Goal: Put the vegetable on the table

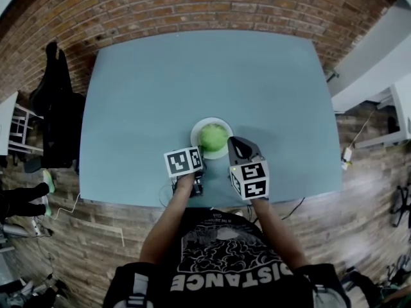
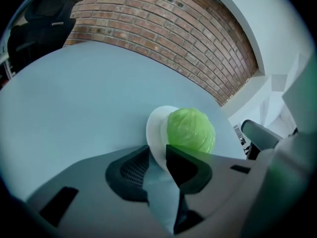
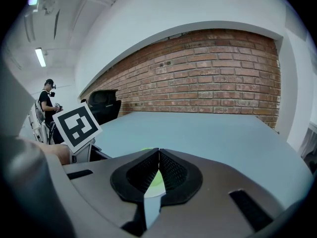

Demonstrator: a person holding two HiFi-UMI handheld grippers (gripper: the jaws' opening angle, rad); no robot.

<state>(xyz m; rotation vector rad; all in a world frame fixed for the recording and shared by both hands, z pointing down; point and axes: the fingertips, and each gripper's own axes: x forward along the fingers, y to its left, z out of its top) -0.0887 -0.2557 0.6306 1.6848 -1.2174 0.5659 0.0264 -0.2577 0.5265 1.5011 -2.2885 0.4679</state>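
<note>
Looking pre-grab: left gripper (image 2: 157, 155) pinches the plate (image 2: 154, 128) rim, right gripper (image 3: 158, 152) is shut empty, must open around the cabbage (image 2: 190, 130).

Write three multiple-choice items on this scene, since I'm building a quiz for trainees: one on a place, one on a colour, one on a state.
1. Where does the green vegetable lie?
A. on the white plate
B. beside it
C. under it

2. What colour is the table?
A. red
B. light blue
C. black

3. How do the jaws of the right claw stand?
A. wide apart
B. clamped on the vegetable
C. together, nothing between

Answers:
1. A: the head view shows it sitting in the plate.
2. B: every view shows a pale blue top.
3. C: the right gripper view shows the pads meeting.
</note>
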